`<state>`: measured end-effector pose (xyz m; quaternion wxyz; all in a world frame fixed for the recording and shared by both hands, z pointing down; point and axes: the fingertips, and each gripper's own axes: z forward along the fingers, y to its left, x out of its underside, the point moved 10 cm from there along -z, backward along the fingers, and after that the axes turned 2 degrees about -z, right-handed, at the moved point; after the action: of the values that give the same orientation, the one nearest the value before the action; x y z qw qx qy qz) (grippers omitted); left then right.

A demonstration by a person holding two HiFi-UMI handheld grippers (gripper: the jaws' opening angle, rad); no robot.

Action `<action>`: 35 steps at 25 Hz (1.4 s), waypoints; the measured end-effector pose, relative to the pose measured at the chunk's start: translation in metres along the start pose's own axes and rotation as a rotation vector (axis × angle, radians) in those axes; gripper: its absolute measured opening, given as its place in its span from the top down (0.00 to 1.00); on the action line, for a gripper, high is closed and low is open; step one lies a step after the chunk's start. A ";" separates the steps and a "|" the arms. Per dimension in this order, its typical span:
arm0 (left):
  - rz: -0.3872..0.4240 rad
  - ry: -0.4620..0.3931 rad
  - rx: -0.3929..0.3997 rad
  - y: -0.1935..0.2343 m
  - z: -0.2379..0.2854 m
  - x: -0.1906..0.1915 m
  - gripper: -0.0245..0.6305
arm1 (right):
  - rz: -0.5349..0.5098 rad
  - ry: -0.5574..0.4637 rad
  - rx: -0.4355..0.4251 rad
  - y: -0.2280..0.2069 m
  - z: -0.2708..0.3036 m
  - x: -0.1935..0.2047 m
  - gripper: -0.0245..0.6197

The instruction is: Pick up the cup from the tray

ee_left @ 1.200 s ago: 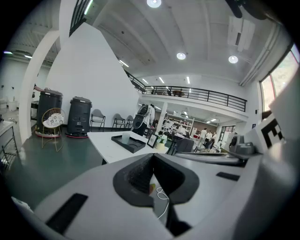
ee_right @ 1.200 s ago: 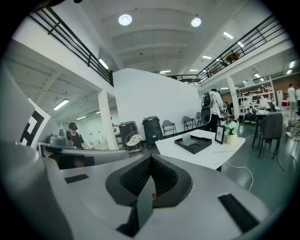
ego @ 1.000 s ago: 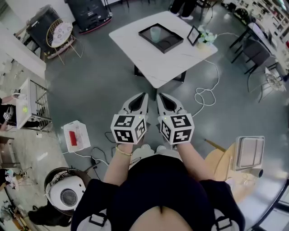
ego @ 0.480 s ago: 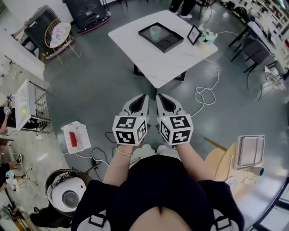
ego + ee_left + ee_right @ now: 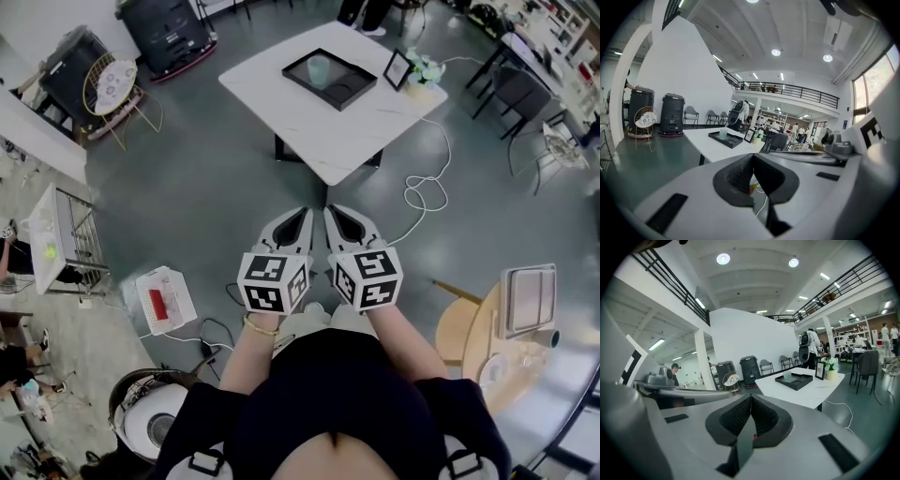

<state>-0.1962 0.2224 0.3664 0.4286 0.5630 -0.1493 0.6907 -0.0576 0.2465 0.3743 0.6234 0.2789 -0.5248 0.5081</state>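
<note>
Grey floor (image 5: 187, 187) lies open all around a white bench (image 5: 347, 131) standing well ahead. Toward the bench's far side sits a black tray (image 5: 349, 89), with the cup (image 5: 320, 68) upright in it near its back edge. Over the floor, left claw (image 5: 302, 212) and right claw (image 5: 330, 212) hang side by side, both clenched on nothing.

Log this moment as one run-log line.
stage: pre-grasp | left claw: shut, empty | right claw: shut, empty | cup: in black tray on white table, untouched
</note>
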 end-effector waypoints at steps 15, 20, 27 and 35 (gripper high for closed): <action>-0.024 0.027 -0.003 0.029 0.016 0.003 0.95 | 0.003 0.028 0.044 -0.010 0.015 0.001 0.95; -0.015 0.032 -0.008 0.041 0.042 -0.005 0.95 | 0.001 0.026 0.040 -0.028 0.042 -0.008 0.95; -0.016 0.034 -0.027 0.060 0.102 -0.029 0.95 | -0.009 0.039 0.022 -0.072 0.095 -0.030 0.95; -0.023 0.025 -0.072 0.078 0.181 -0.063 0.95 | -0.028 0.061 -0.018 -0.139 0.161 -0.064 0.95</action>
<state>-0.1381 0.0251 0.3887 0.4585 0.5402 -0.1622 0.6868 0.0154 0.0371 0.3878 0.6487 0.2650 -0.5060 0.5029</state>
